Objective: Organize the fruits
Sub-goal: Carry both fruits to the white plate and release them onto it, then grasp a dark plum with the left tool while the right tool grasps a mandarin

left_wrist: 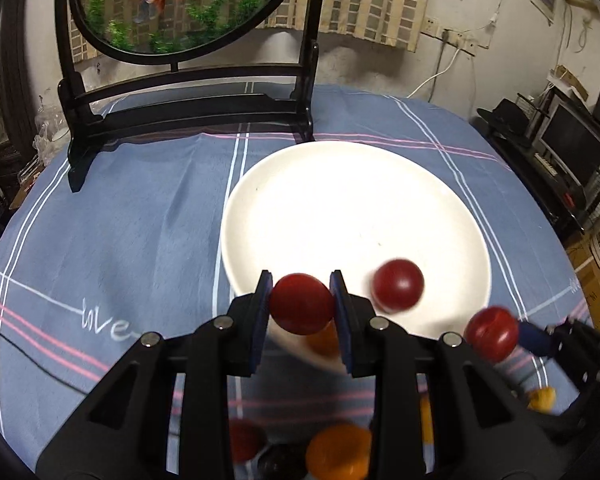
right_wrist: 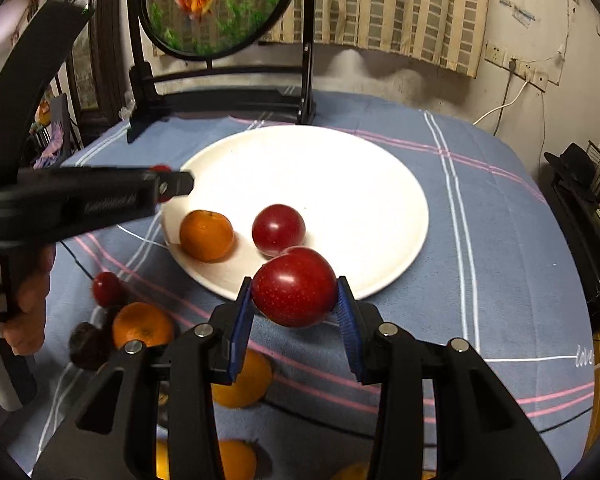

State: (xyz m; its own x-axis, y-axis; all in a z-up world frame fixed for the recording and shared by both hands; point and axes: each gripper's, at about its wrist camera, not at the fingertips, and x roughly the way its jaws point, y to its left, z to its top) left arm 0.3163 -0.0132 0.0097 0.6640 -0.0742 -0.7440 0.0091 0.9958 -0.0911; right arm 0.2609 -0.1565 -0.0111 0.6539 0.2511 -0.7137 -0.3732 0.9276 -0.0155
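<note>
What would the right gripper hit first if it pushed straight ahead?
Likely the red fruit on the plate, just beyond the red fruit held by the right gripper; depth is hard to judge.

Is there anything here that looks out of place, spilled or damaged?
Nothing looks spilled or damaged. Each hand-held gripper, left and right, holds a red fruit by the white plate. An orange and a red fruit lie on it; other fruits lie on the tablecloth.
</note>
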